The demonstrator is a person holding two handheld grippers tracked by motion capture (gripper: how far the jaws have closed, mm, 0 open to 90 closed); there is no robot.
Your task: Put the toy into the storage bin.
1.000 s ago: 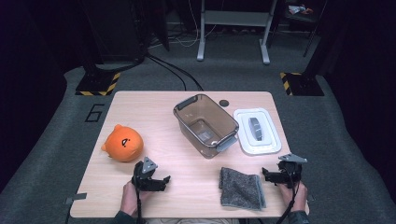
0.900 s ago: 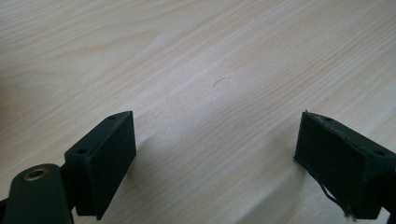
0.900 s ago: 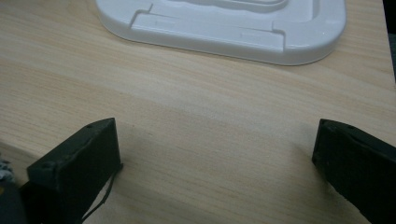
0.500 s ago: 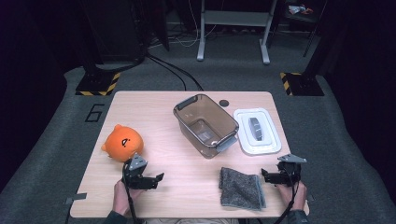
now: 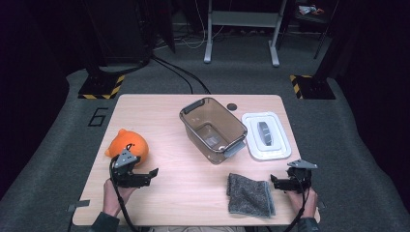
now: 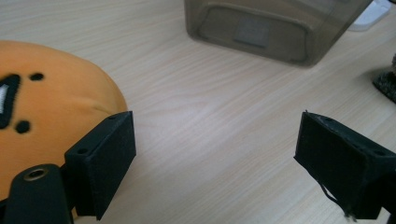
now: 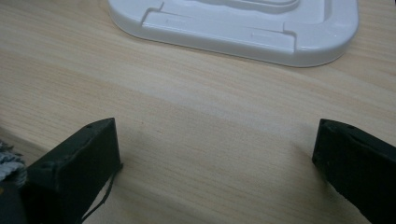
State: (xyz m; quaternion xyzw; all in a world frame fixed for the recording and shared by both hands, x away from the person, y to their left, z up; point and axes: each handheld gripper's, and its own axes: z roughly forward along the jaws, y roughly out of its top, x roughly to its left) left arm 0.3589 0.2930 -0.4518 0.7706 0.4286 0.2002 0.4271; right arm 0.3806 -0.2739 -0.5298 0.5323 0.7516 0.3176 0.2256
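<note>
Left tongs (image 5: pixel 147 175): wide open, empty, beside the orange plush toy (image 5: pixel 130 145).
Right tongs (image 5: pixel 276 182): open, empty, near the grey cloth (image 5: pixel 249 195).
Progress: nothing gripped yet; bin (image 5: pixel 212 129) held nothing.

One orange plush toy (image 5: pixel 127 145), one clear bin (image 5: pixel 212 129), one white lid (image 5: pixel 266 136), one grey cloth (image 5: pixel 250 195).
</note>
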